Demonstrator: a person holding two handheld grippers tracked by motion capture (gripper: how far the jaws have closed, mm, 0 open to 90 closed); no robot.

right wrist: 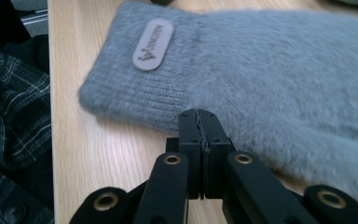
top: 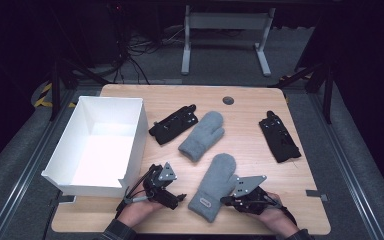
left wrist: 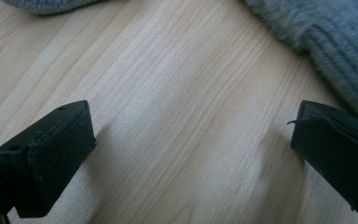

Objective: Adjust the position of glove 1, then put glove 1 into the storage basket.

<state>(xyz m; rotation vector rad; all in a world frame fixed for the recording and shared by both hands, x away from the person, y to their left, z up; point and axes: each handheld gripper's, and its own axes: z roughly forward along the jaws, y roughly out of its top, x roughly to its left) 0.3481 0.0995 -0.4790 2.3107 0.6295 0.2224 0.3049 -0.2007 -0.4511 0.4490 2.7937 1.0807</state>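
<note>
Well, the wooden table (top: pixel 260 150) carries everything, and the largest thing on it is the white box (top: pixel 130 145), open on top, which stands just beside the left gripper (top: pixel 180 197), on the side away from the right gripper (top: pixel 226 201). Between the two grippers lies a grey mitten (top: pixel 215 185) with its cuff toward the person. In the right gripper view the jaws are pressed together with nothing between them, and their tips are at the edge of this mitten, close to the ribbed cuff; whether they touch the fabric I cannot tell. A small oval label (right wrist: pixel 153 44) sits on the cuff, beyond the jaw tips and a little to their left. In the left gripper view the jaws stand wide apart over bare wood, and the same mitten's cuff is just beyond the right jaw. A second grey mitten (top: pixel 202 135) lies farther ahead of both grippers. A black glove (top: pixel 174 124) lies beside it, and another black glove (top: pixel 279 136) lies well apart, ahead of the right gripper.
</note>
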